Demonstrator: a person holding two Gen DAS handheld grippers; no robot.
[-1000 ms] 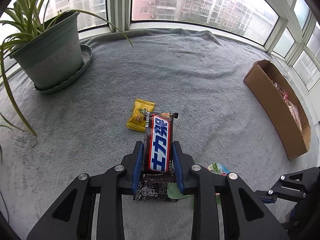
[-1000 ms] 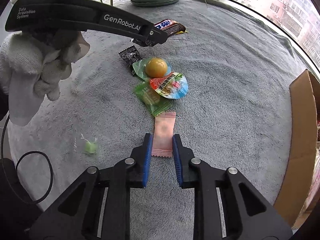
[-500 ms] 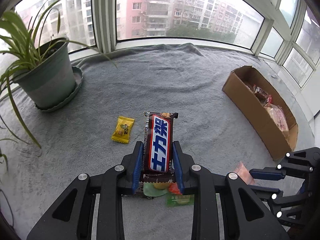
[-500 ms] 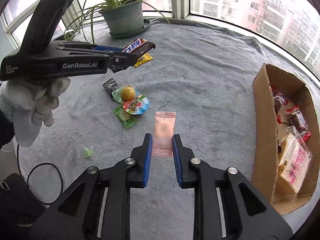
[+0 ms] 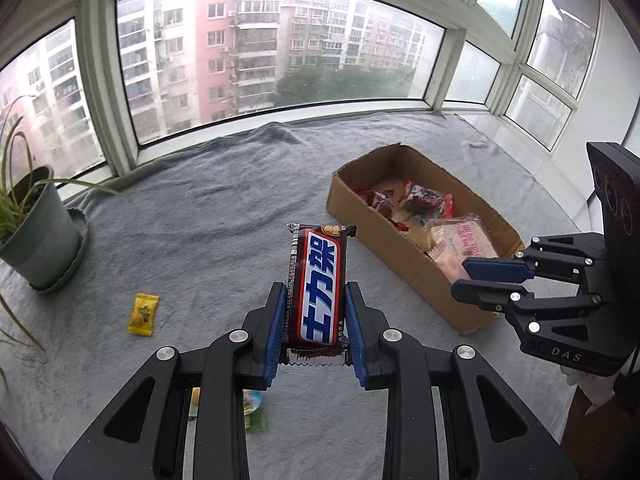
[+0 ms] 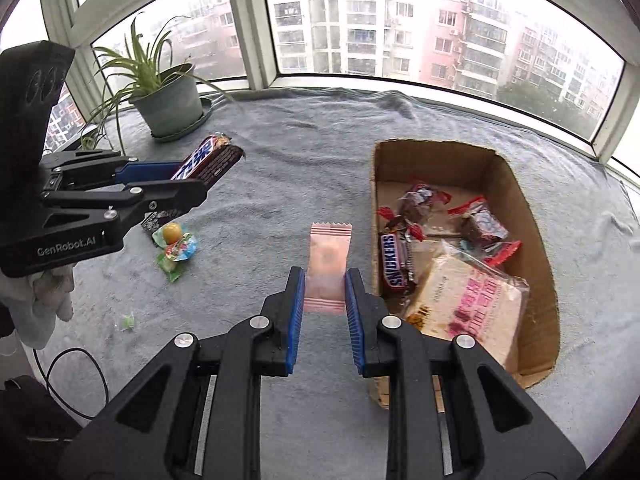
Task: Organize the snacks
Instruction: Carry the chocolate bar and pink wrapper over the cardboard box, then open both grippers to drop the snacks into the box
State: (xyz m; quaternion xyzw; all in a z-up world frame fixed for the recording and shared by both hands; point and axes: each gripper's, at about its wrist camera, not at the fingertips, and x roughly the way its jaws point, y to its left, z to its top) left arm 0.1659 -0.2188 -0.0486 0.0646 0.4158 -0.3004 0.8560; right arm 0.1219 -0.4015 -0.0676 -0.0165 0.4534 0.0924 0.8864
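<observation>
Chocolate bar (image 5: 318,288) sits pinched in the left hand-held gripper (image 5: 316,320); right hand-held gripper (image 6: 325,304) pinches a pink sachet (image 6: 328,262).

home | bay window (image 5: 280,52) | apartment blocks outside | potted plant (image 6: 168,92) | blanket-covered sill (image 5: 224,216)

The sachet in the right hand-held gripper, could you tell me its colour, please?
Pale pink sachet, clearest in the right wrist view.

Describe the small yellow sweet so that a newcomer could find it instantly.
Start at the potted plant by the window. On the grey blanket just in front of it lies the yellow sweet, alone. It is the only yellow wrapper, well apart from the cardboard box.
</observation>
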